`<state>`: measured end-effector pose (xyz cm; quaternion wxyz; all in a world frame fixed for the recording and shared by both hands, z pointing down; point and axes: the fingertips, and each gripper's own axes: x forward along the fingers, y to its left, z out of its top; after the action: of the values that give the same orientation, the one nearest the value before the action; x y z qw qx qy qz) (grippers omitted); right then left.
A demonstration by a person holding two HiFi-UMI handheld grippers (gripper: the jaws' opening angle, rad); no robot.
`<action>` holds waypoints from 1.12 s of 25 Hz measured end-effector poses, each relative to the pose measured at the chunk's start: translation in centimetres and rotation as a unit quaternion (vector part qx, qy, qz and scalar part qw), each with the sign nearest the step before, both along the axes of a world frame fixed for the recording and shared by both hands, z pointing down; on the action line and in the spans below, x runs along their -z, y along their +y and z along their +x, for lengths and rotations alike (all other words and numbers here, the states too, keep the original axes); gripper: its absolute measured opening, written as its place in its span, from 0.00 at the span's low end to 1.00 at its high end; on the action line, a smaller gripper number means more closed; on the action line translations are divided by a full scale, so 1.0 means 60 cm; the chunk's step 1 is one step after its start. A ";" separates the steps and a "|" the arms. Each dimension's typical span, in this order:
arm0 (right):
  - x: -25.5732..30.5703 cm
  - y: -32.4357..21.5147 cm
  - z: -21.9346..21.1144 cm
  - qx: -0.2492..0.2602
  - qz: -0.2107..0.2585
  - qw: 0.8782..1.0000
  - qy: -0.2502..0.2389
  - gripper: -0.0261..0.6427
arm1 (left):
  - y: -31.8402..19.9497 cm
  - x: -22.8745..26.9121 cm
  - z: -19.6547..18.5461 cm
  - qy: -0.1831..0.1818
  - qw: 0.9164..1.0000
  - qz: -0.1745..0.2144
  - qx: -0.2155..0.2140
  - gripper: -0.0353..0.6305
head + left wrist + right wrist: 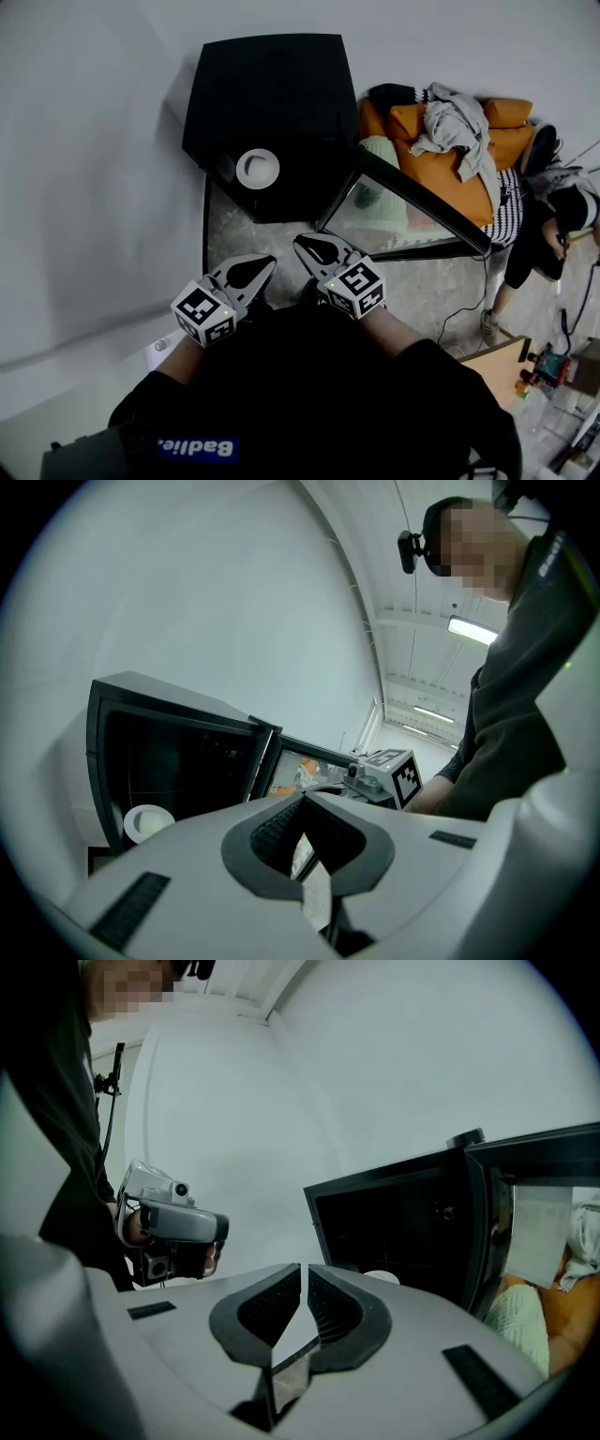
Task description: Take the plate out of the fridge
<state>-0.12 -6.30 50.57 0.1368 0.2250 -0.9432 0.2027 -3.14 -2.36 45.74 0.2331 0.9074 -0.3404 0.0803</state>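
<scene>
Plate point(258, 169) is sitting inside the open fridge point(272, 84), showing whole in the head view.
Left gripper point(265, 263) and right gripper point(302, 244) are hovering clenched, empty; right gripper view is catching only the plate's rim.

**Black top, two grey tools**

The person wears a black top point(309, 394) with black sleeves. On the top, on the side of its left sleeve, is a small blue patch point(199, 448) with white letters. A tool sits past the end of each sleeve. The left tool point(266, 262) and the right tool point(300, 240) are light grey with bumpy black pads. Each has a white cube point(204, 312) with black square marks and a tiny green light. Above the top, a black camera point(412, 546) is strapped to the head.
</scene>
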 end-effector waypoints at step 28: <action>-0.093 -0.049 -0.059 -0.026 -0.031 0.998 0.044 0.21 | 0.000 0.010 -0.086 -0.021 1.000 0.011 -0.008 0.05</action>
<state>-3.63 -9.23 56.16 0.1795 0.2534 -0.9234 0.2255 -8.28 -2.36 45.17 0.2154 0.9107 -0.3386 0.0978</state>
